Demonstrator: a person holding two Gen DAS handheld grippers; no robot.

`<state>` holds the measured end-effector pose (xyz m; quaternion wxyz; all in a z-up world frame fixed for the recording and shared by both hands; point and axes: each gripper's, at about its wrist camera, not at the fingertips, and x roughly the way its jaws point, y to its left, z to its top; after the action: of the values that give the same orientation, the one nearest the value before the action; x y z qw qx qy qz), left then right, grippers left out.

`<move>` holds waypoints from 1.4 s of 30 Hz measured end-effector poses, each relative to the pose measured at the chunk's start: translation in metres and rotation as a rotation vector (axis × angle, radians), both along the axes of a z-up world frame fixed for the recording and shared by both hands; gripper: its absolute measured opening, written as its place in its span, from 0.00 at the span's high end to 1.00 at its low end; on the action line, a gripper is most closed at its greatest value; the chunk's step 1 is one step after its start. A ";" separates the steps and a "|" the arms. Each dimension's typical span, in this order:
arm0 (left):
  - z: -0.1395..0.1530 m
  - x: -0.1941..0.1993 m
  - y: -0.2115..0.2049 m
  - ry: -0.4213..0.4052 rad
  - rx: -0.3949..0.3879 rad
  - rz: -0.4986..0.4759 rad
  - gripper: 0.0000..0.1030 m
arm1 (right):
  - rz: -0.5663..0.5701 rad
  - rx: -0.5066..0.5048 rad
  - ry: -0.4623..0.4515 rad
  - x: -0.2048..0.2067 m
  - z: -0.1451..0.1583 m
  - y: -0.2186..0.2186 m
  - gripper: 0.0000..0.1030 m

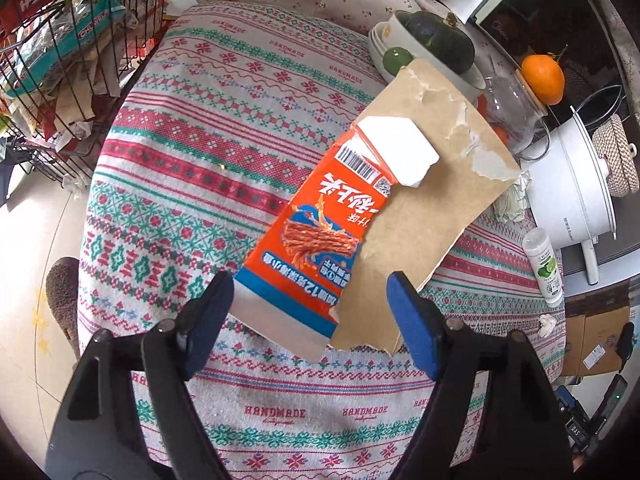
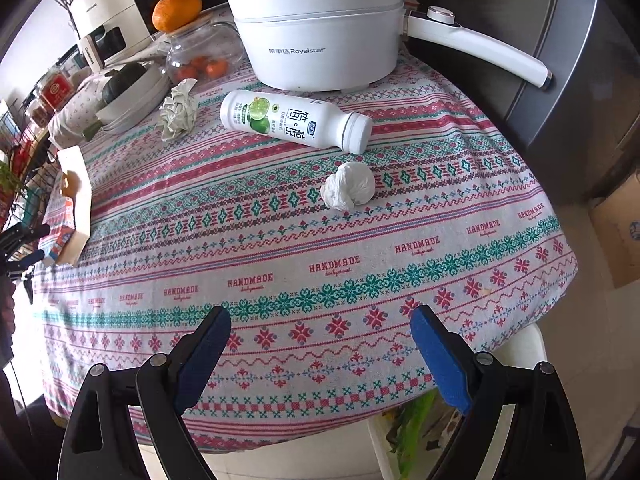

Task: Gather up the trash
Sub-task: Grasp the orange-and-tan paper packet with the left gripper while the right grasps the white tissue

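Note:
A flattened orange and blue snack carton (image 1: 316,220) lies on a torn brown cardboard sheet (image 1: 432,184) on the patterned tablecloth (image 1: 208,128). My left gripper (image 1: 310,292) points down at them. It is open, with the near ends of the carton and the sheet between its blue pads (image 1: 412,320), which do not visibly press on them. My right gripper (image 2: 320,344) hangs open over the table's near edge with nothing in it. Farther off lie a white bottle (image 2: 296,122) on its side, a crumpled white tissue (image 2: 348,190) and a crumpled greyish paper (image 2: 178,110).
A white electric pot (image 2: 320,40) with a long handle stands at the back. Beside it are a glass jar (image 2: 200,52) with an orange on top and a bowl holding a dark squash (image 2: 124,88). A wire rack (image 1: 60,60) stands left of the table. A cardboard box (image 2: 616,228) sits on the floor.

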<state>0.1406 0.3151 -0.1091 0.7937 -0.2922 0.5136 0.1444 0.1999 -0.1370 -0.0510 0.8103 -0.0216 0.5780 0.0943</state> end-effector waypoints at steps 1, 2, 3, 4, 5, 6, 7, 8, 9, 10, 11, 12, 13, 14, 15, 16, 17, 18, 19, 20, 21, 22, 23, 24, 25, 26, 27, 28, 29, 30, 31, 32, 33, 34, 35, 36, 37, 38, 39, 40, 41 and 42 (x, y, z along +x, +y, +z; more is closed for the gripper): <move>0.001 -0.002 0.001 0.002 0.015 0.010 0.24 | -0.005 0.002 0.002 0.000 0.000 -0.002 0.10; 0.002 -0.003 0.002 0.005 0.031 0.018 0.24 | -0.009 0.004 0.003 -0.001 -0.001 -0.003 0.10; 0.002 -0.005 0.003 0.009 0.043 0.027 0.24 | -0.012 0.004 0.004 -0.002 -0.001 -0.004 0.10; 0.003 -0.006 0.003 0.008 0.046 0.033 0.24 | -0.013 0.003 0.004 -0.002 -0.001 -0.005 0.10; 0.003 -0.007 0.003 0.004 0.044 0.034 0.24 | -0.014 0.001 0.005 -0.003 -0.001 -0.006 0.10; 0.003 -0.007 0.003 0.004 0.043 0.031 0.23 | -0.014 -0.001 0.006 -0.003 -0.002 -0.006 0.10; 0.002 -0.007 0.002 0.006 0.043 0.029 0.24 | -0.015 -0.002 0.007 -0.004 -0.002 -0.006 0.10; 0.002 -0.007 0.001 0.003 0.040 0.029 0.24 | -0.014 -0.002 0.008 -0.004 -0.002 -0.006 0.10; 0.001 -0.006 0.001 -0.004 0.030 0.030 0.25 | -0.014 -0.002 0.008 -0.004 -0.002 -0.006 0.10; -0.001 -0.006 0.001 -0.015 0.012 0.035 0.29 | -0.013 -0.003 0.008 -0.005 -0.002 -0.006 0.10; -0.002 -0.006 0.001 -0.024 -0.007 0.039 0.34 | -0.012 -0.004 0.007 -0.005 -0.002 -0.006 0.10; -0.003 -0.004 0.000 -0.035 -0.024 0.039 0.37 | -0.011 -0.003 0.007 -0.005 -0.002 -0.006 0.10; -0.005 -0.002 -0.002 -0.041 -0.034 0.037 0.44 | -0.011 -0.002 0.007 -0.005 -0.002 -0.006 0.10; -0.007 0.000 -0.004 -0.044 -0.037 0.035 0.56 | -0.011 -0.001 0.006 -0.005 -0.001 -0.006 0.10; -0.010 0.001 -0.005 -0.049 -0.040 0.035 0.64 | -0.011 0.000 0.004 -0.004 -0.001 -0.006 0.10; -0.012 0.003 -0.007 -0.054 -0.044 0.038 0.77 | -0.013 0.000 0.001 -0.004 0.000 -0.007 0.10; -0.013 0.003 -0.008 -0.060 -0.047 0.047 0.82 | -0.015 -0.001 -0.003 -0.003 0.002 -0.009 0.10; -0.013 0.003 -0.009 -0.073 -0.054 0.054 0.84 | -0.020 0.000 -0.007 -0.002 0.003 -0.011 0.10; -0.011 0.003 -0.011 -0.091 -0.063 0.054 0.88 | -0.028 0.001 -0.013 0.000 0.004 -0.014 0.10; -0.008 0.004 -0.013 -0.107 -0.073 0.043 0.91 | -0.038 0.001 -0.019 0.003 0.005 -0.018 0.10; -0.003 0.005 -0.018 -0.122 -0.077 0.021 0.92 | -0.053 -0.002 -0.024 0.007 0.006 -0.022 0.10; 0.003 0.006 -0.023 -0.136 -0.067 -0.007 0.94 | -0.074 -0.004 -0.028 0.011 0.005 -0.028 0.10; 0.011 0.006 -0.030 -0.153 -0.049 -0.037 0.95 | -0.097 -0.004 -0.030 0.015 0.004 -0.033 0.10; 0.018 0.006 -0.037 -0.172 -0.036 -0.067 0.96 | -0.119 -0.003 -0.028 0.020 0.001 -0.039 0.10; 0.025 0.005 -0.044 -0.190 -0.028 -0.095 0.97 | -0.140 0.000 -0.019 0.025 -0.003 -0.044 0.10; 0.031 0.003 -0.051 -0.205 -0.020 -0.121 0.97 | -0.159 0.010 -0.010 0.031 -0.007 -0.048 0.10; 0.037 0.002 -0.059 -0.218 -0.010 -0.147 0.97 | -0.175 0.030 -0.001 0.038 -0.011 -0.051 0.10; 0.041 0.000 -0.066 -0.229 0.002 -0.171 0.97 | -0.188 0.057 0.007 0.044 -0.015 -0.053 0.10; 0.045 -0.001 -0.073 -0.238 0.006 -0.195 0.97 | -0.201 0.086 0.011 0.049 -0.018 -0.054 0.10; 0.047 -0.003 -0.079 -0.246 0.005 -0.215 0.97 | -0.211 0.111 0.013 0.055 -0.022 -0.054 0.10; 0.048 -0.004 -0.085 -0.251 0.002 -0.233 0.97 | -0.219 0.130 0.010 0.061 -0.025 -0.053 0.10; 0.050 -0.006 -0.090 -0.256 0.000 -0.250 0.97 | -0.224 0.145 0.004 0.065 -0.028 -0.051 0.11; 0.051 -0.007 -0.095 -0.262 -0.001 -0.266 0.97 | -0.228 0.158 -0.003 0.071 -0.031 -0.049 0.15; 0.052 -0.007 -0.100 -0.266 0.001 -0.281 0.97 | -0.231 0.172 -0.014 0.075 -0.034 -0.048 0.22; 0.052 -0.007 -0.103 -0.269 0.001 -0.292 0.97 | -0.234 0.191 -0.025 0.080 -0.037 -0.046 0.24; 0.051 -0.006 -0.106 -0.270 0.003 -0.301 0.97 | -0.232 0.213 -0.031 0.083 -0.041 -0.044 0.28; 0.050 -0.006 -0.109 -0.269 0.006 -0.307 0.97 | -0.229 0.228 -0.034 0.087 -0.044 -0.042 0.31; 0.049 -0.006 -0.111 -0.266 0.009 -0.312 0.97 | -0.228 0.233 -0.037 0.090 -0.048 -0.040 0.33; 0.047 -0.005 -0.113 -0.260 0.010 -0.317 0.97 | -0.229 0.233 -0.039 0.093 -0.051 -0.039 0.36; 0.045 -0.004 -0.116 -0.252 0.009 -0.322 0.97 | -0.225 0.236 -0.040 0.096 -0.055 -0.037 0.42; 0.043 -0.004 -0.118 -0.244 0.009 -0.325 0.97 | -0.217 0.241 -0.040 0.098 -0.058 -0.035 0.46; 0.041 -0.004 -0.119 -0.238 0.006 -0.328 0.97 | -0.206 0.244 -0.039 0.100 -0.061 -0.032 0.52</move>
<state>0.1367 0.1957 -0.0681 0.8625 -0.2172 0.4566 -0.0208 0.2998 -0.1694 -0.1124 0.8234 0.1345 0.5455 0.0798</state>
